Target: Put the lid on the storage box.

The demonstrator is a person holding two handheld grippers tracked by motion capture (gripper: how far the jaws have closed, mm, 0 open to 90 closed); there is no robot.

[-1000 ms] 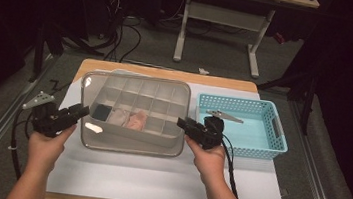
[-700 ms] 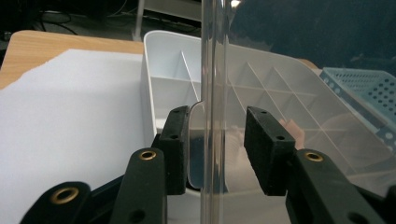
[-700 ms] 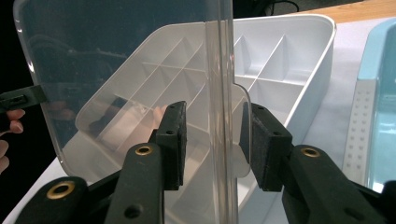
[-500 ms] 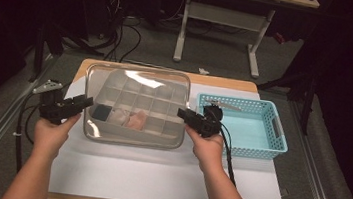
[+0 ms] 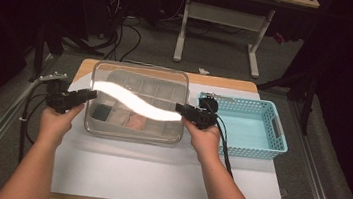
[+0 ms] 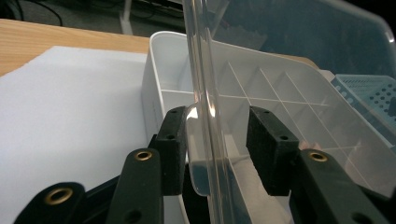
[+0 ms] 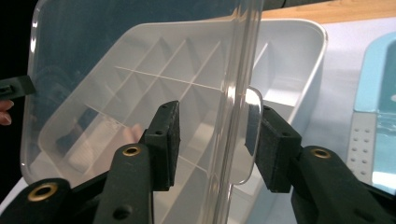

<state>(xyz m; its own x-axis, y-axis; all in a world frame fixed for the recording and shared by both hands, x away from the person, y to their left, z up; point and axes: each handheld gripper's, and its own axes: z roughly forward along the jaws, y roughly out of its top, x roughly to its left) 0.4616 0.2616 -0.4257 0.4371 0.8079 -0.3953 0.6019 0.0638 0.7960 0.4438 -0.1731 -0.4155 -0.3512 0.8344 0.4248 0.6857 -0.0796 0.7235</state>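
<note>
Left gripper at 9 o'clock of the divided box: its jaws have just been opening, and in the left gripper view the clear lid's tab sits in the gap, one pad near or barely touching it, the other well clear, so released. Compared with a second ago the lid is tipped up off the box, glare streaking across it, standing tilted on the box's far edge. Right gripper at 3 o'clock: jaws have just been opening too, tab between loose pads. Blue basket sits farther right. Lid looks let go; lifting it away probably needs a fresh grip.
</note>
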